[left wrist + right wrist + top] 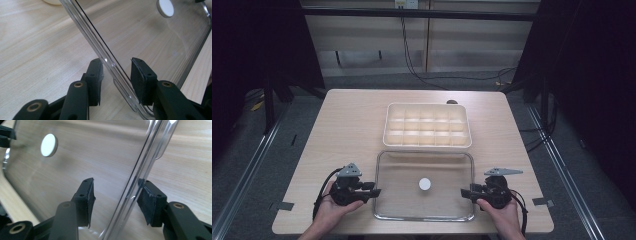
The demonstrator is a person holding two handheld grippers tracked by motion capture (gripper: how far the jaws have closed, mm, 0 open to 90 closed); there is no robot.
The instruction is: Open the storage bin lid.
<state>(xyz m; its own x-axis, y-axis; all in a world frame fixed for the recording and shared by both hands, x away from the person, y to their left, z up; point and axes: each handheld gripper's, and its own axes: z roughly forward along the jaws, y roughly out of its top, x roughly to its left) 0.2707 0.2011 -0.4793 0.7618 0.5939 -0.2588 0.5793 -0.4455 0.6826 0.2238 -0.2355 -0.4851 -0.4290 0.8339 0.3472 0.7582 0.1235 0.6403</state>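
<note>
Left gripper (115, 75) and right gripper (115, 197) are each standing open, jaws straddling opposite rims of the clear lid (424, 162) without gripping. Lid is lying just before the cream tray (427, 106), white knob (424, 183) central.

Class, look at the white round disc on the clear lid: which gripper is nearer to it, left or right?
Right, slightly. The white disc lies a little right of centre; the right gripper straddles the clear lid's right rim, the left gripper its left rim.
</note>
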